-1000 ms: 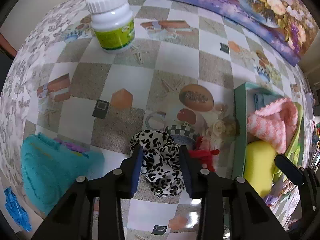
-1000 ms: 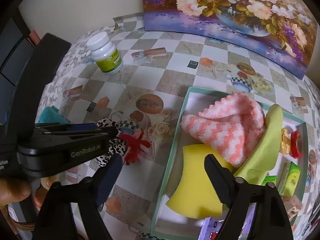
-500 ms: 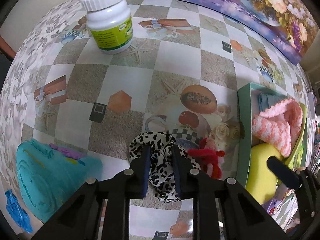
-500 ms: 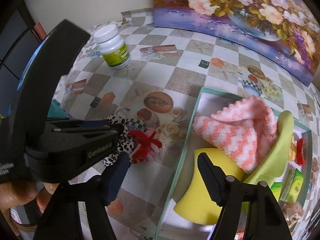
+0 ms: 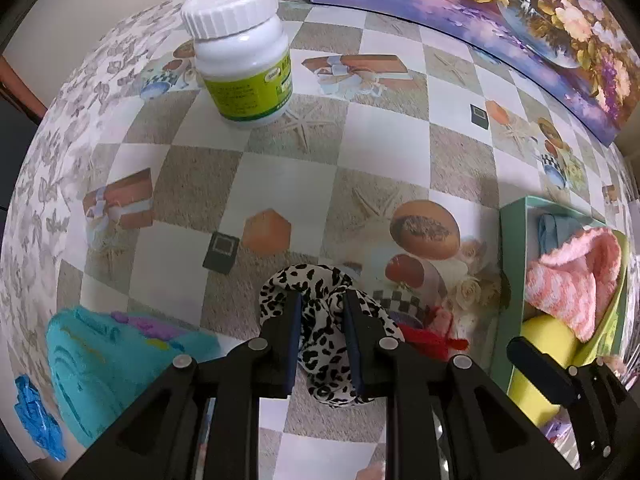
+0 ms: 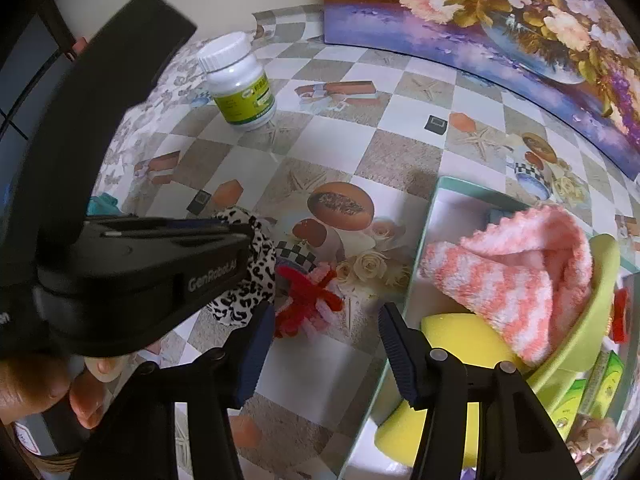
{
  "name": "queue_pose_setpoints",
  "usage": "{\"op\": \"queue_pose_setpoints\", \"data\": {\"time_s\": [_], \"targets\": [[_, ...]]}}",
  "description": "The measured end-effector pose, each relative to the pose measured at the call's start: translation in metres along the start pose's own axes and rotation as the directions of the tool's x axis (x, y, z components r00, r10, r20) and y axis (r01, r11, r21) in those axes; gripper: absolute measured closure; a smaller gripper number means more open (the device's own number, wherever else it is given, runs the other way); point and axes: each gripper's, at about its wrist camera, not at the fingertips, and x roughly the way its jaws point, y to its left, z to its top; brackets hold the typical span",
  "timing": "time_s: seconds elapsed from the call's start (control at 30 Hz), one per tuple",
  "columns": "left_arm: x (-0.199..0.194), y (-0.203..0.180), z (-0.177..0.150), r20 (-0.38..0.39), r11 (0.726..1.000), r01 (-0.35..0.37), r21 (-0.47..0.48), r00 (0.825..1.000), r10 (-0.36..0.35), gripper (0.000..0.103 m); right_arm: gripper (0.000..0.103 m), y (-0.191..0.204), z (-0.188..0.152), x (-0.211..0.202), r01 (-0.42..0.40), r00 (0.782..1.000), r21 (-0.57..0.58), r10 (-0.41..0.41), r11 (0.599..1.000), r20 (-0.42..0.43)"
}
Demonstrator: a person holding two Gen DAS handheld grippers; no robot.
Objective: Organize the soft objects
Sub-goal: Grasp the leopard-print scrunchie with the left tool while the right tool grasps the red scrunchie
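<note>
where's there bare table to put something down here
The widest bare patch is mid-table, between the white bottle, the painting and the leopard cloth. It is crowded by the teal towel, around the red yarn toy, and inside the green box, packed with a pink cloth and yellow sponge.

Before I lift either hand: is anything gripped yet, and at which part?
The left gripper is shut on the bunched middle of the leopard-print cloth. The right gripper, jaws just closing, holds nothing.
</note>
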Motion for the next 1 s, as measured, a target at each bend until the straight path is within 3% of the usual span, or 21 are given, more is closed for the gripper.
{"op": "queue_pose_setpoints", "data": {"time_s": [0.53, 0.77, 1.0], "targets": [[0.006, 0.011, 0.022, 0.015, 1.000, -0.017, -0.016, 1.000, 0.018, 0.081, 0.050, 0.002, 0.006, 0.031, -0.017, 0.998, 0.016, 0.018, 1.000, -0.052], [0.002, 0.006, 0.016, 0.017, 1.000, -0.012, -0.014, 1.000, 0.012, 0.081, 0.065, 0.007, 0.005, 0.038, -0.007, 0.998, 0.006, 0.007, 1.000, -0.063], [0.002, 0.006, 0.017, 0.018, 1.000, -0.011, -0.018, 1.000, 0.012, 0.081, 0.067, 0.005, 0.005, 0.038, -0.012, 0.998, 0.016, 0.013, 1.000, -0.062]]}}
